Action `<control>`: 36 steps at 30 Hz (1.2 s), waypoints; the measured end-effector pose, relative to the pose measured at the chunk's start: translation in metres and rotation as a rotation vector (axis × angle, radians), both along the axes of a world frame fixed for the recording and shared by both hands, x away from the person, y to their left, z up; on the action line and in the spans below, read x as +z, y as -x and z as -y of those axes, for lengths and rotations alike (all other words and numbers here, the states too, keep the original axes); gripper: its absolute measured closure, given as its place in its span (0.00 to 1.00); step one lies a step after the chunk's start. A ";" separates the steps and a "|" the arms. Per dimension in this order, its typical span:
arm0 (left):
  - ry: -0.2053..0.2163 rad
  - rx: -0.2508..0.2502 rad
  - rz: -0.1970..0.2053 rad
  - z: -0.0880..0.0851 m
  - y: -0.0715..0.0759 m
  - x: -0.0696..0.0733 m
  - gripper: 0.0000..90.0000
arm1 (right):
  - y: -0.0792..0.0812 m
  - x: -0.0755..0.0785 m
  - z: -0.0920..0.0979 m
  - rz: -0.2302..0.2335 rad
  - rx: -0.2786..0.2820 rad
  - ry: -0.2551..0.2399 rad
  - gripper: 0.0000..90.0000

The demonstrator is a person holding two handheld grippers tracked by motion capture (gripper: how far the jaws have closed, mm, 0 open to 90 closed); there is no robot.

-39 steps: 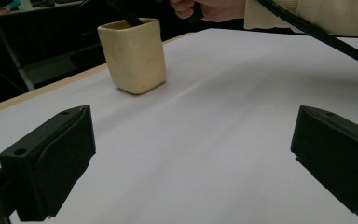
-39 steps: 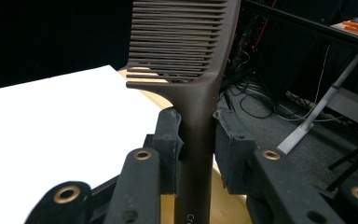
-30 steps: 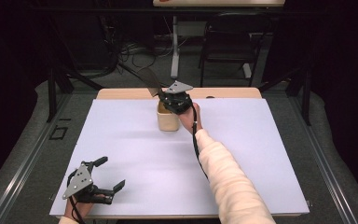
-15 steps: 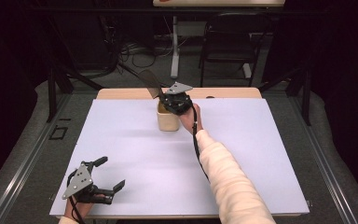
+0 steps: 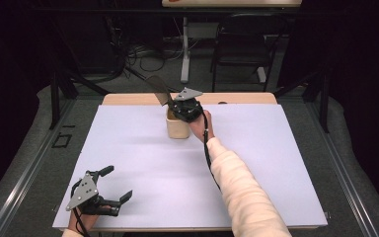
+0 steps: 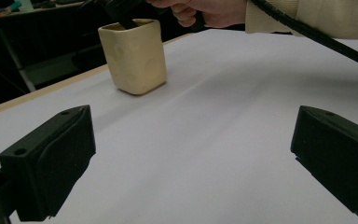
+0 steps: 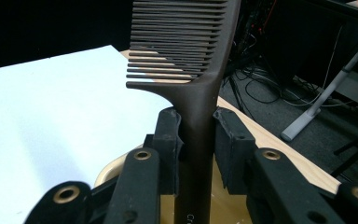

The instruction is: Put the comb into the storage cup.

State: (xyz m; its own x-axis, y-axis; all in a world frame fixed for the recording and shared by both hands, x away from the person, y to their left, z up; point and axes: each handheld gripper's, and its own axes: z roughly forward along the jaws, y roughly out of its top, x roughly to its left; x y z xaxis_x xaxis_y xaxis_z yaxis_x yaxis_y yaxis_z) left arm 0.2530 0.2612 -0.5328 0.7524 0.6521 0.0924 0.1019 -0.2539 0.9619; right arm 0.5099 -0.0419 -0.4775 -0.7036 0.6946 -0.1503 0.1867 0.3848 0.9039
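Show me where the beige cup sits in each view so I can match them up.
High view: beige cup at the table's far middle, under the right tongs.
Left gripper view: upper left, beyond the open jaws.
Right gripper view: its rim at bottom, behind the jaws.
Shared landmark: the dark comb standing in the cup.

High view: fixed above the near edge, looking forward and down on the white surface (image 5: pixel 143 163). Left tool view — low, near the surface, faces the beige cup (image 6: pixel 133 56), shared with high view (image 5: pixel 177 126). Right tool view — close-up.
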 end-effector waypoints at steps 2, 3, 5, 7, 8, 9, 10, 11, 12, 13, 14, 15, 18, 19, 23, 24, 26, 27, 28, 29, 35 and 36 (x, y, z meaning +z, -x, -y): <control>0.000 -0.001 0.000 0.000 0.000 0.000 0.00 | 0.000 0.000 0.000 -0.002 0.000 0.002 0.80; 0.000 0.000 0.000 0.000 0.000 0.000 0.00 | 0.000 0.000 0.000 -0.003 0.000 0.003 0.80; 0.001 0.000 0.000 0.000 0.000 0.000 0.00 | 0.000 -0.001 0.000 -0.005 -0.001 0.005 0.80; 0.001 0.000 0.000 0.000 0.000 0.000 0.00 | 0.000 -0.001 -0.001 -0.009 -0.001 0.008 0.80; 0.001 0.001 0.000 0.000 0.000 0.000 0.00 | 0.000 -0.001 -0.001 -0.011 -0.001 0.009 0.80; 0.001 0.000 0.000 0.000 0.000 0.000 0.00 | 0.000 -0.002 -0.001 -0.009 -0.001 0.011 0.80; -0.001 -0.001 0.000 0.000 0.000 0.000 0.00 | 0.000 -0.002 -0.001 -0.009 0.000 0.013 0.80; 0.001 -0.001 0.000 0.000 0.000 0.000 0.00 | 0.000 -0.002 -0.002 -0.007 0.000 0.014 0.80; -0.003 0.000 0.000 0.000 0.000 0.000 0.00 | 0.000 -0.002 -0.002 -0.008 0.001 0.017 0.80; 0.000 -0.001 0.001 0.000 0.000 0.000 0.00 | 0.000 -0.002 -0.002 -0.008 0.002 0.017 0.80; 0.001 -0.001 -0.001 0.000 0.000 0.000 0.00 | 0.000 -0.003 -0.002 -0.012 -0.001 0.016 0.80; 0.000 0.000 0.000 0.000 0.000 0.000 0.00 | 0.000 -0.003 -0.002 -0.016 -0.001 0.016 0.80; 0.000 0.000 0.000 0.000 0.000 0.000 0.00 | 0.000 -0.004 -0.002 -0.016 -0.002 0.017 0.79; 0.001 -0.001 -0.001 0.000 0.000 0.000 0.00 | 0.000 -0.004 -0.002 -0.017 -0.003 0.018 0.79; 0.001 -0.003 0.000 0.000 0.000 0.000 0.00 | 0.001 -0.006 -0.003 -0.020 -0.006 0.026 0.79; 0.002 -0.001 0.000 0.000 0.000 0.000 0.00 | 0.002 -0.006 -0.003 -0.024 -0.008 0.029 0.78; 0.002 0.000 0.001 0.000 0.000 0.000 0.00 | 0.004 -0.007 -0.003 -0.036 -0.013 0.030 0.70; 0.002 -0.001 0.001 0.000 0.000 0.000 0.00 | 0.005 -0.007 -0.003 -0.039 -0.018 0.035 0.66; 0.002 -0.001 0.000 0.000 0.000 0.000 0.00 | 0.007 -0.006 -0.003 -0.048 -0.022 0.040 0.63; 0.002 0.000 0.001 0.000 0.000 0.000 0.00 | 0.008 -0.006 -0.003 -0.053 -0.020 0.037 0.57; -0.001 -0.001 0.001 0.000 0.000 0.000 0.00 | 0.016 0.002 0.003 -0.111 -0.020 0.039 0.37; 0.001 0.000 0.000 0.000 0.000 0.000 0.00 | 0.017 0.003 0.005 -0.120 -0.016 0.035 0.35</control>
